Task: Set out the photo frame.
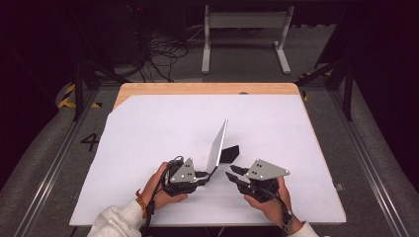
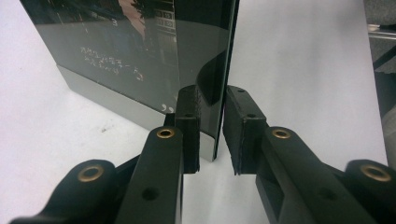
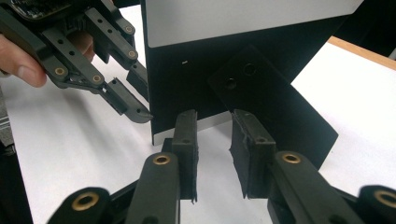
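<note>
text: "4" | on: floor (image 1: 74, 148) left of table (image 1: 207, 89) | frame glass: white writing, unreadable

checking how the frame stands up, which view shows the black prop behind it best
The right gripper view: the black prop faces the camera, slanting from the picture frame down to the white table. The high view shows it small and dark. The left gripper view faces the frame's glass front.

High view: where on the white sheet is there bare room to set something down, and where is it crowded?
Free: the white sheet left of the standing frame, the far strip toward the wooden edge, and the right side. Crowded: the near middle, where the left claw and right claw flank the frame and its black stand.
</note>
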### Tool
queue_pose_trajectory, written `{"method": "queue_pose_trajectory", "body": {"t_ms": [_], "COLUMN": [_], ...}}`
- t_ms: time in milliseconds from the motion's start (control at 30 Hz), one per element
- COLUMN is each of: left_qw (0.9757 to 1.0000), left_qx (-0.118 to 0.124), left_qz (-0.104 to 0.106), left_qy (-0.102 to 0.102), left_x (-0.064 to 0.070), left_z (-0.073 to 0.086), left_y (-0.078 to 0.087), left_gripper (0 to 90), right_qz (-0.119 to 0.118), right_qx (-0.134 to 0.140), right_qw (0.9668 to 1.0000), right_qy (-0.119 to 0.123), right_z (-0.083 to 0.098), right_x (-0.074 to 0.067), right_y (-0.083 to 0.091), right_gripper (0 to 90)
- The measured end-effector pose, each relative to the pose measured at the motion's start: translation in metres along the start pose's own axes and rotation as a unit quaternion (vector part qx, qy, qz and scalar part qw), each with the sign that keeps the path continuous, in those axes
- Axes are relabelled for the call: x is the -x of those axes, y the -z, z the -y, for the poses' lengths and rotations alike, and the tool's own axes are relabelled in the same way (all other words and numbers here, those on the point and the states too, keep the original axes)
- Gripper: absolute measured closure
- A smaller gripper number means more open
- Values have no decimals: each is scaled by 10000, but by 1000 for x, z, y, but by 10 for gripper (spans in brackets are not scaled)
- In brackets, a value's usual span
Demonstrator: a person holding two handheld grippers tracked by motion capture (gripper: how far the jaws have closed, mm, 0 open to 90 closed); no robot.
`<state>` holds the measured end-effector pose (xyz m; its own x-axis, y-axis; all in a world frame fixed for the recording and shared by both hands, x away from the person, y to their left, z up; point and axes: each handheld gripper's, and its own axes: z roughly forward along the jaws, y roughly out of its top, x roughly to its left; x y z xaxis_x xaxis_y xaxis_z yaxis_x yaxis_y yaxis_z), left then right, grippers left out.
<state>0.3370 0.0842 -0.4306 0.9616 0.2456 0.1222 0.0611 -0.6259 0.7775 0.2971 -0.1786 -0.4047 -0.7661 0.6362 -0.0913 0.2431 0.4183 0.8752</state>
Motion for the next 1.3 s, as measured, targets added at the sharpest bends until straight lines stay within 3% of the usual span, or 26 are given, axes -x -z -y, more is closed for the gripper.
{"method": "queue_pose_trajectory", "body": {"t_ms": [233,367,567,700,833,1167,1300], "left_qw": [9999,9996,9997,9996,9996,9996,9994], "left_qx": [77,178,221,219,186,35,20], "left_qz": [79,160,109,176,193,283,355], "left_qy": [10,127,76,70,36,-45,-13], "left_x": [1,2,3,1,1,1,1], "left_z": [-1,0,-2,-1,0,3,4], "left_y": [-4,-10,-16,-18,-18,-19,-23], "left_gripper": [753,738,718,709,708,781,815], "right_qz": [-65,-100,-32,-42,-69,-124,-18], "right_qx": [9,60,34,66,61,117,181], "right_qw": [10000,9999,10000,9999,9999,9999,9998], "right_qy": [23,-7,-2,-131,-101,9,-35], "right_z": [-1,-3,-3,-2,-2,-3,-5], "right_x": [-6,-7,-7,-4,-5,-19,-19], "right_y": [-4,-5,-8,-8,-6,-10,-13], "right_gripper": [667,638,603,583,581,577,592]}}
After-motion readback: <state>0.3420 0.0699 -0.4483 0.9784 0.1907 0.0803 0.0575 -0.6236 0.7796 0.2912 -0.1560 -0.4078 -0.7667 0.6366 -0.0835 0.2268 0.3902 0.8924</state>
